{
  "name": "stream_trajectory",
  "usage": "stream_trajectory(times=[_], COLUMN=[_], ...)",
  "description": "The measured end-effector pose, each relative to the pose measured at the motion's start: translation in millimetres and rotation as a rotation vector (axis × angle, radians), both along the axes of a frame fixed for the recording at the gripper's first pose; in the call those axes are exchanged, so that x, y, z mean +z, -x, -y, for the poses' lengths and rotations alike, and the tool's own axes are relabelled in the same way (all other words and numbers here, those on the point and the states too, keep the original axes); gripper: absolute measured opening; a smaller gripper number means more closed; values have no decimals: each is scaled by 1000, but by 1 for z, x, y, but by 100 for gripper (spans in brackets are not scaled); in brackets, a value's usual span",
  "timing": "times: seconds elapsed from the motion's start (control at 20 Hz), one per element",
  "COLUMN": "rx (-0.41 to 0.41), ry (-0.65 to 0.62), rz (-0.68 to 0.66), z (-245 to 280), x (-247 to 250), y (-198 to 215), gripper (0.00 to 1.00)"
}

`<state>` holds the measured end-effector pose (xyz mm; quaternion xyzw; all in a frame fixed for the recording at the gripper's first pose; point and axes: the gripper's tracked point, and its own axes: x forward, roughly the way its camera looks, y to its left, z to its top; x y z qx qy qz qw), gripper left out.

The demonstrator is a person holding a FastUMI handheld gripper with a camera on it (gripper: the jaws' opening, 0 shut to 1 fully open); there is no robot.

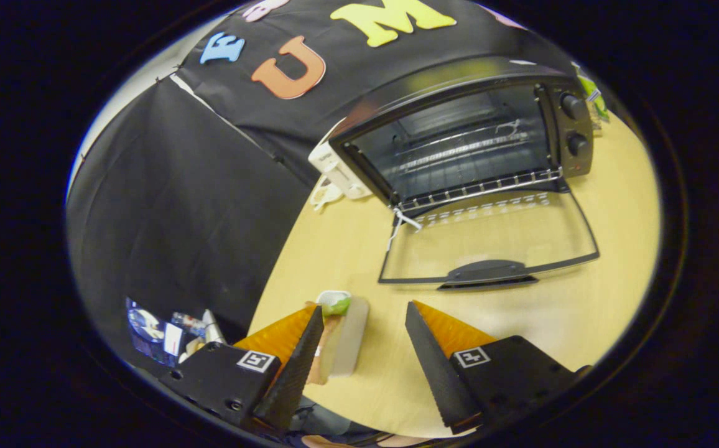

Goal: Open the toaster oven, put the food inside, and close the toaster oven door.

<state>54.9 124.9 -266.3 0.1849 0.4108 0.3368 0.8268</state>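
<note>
Holding the gripper [364, 317] spread and empty, I see the sandwich [342, 336] just inside my left finger, long axis toward twelve; the toaster oven [468, 146] gapes at one o'clock

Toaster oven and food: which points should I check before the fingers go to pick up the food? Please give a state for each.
1. Glass door of the black toaster oven folded down flat: ok.
2. Wire rack free of items: ok.
3. Gripper fingers open, holding nothing: ok.
4. Sandwich-like food centred between fingers: not ok, it lies against the left finger.
5. Food firmness: cannot tell.
</note>
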Motion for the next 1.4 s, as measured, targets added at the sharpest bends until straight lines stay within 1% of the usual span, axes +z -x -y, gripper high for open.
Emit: stream_trajectory(times=[0.15, 0.35, 0.4, 0.5, 0.6, 0.7, 0.8, 1.05, 1.2, 1.3, 1.4], rx=[100, 182, 192, 176, 195, 217, 209, 166, 152, 118, 107], ry=[63, 151, 172, 219, 248, 237, 222, 151, 76, 8, -38], rz=[-60, -135, -141, -150, -199, -252, -271, -321, -324, -331, -302], z=[-16, -30, -31, -27, -32, -37, -40, -36, -33, -29, -23], x=[-6, -18, -19, -19, -24, -30, -36, -30, -18, -6, -1], y=[20, 35, 35, 28, 34, 43, 41, 39, 36, 33, 31], gripper=[86, 82, 81, 78, 70, 62, 54, 40, 38, 38, 38])
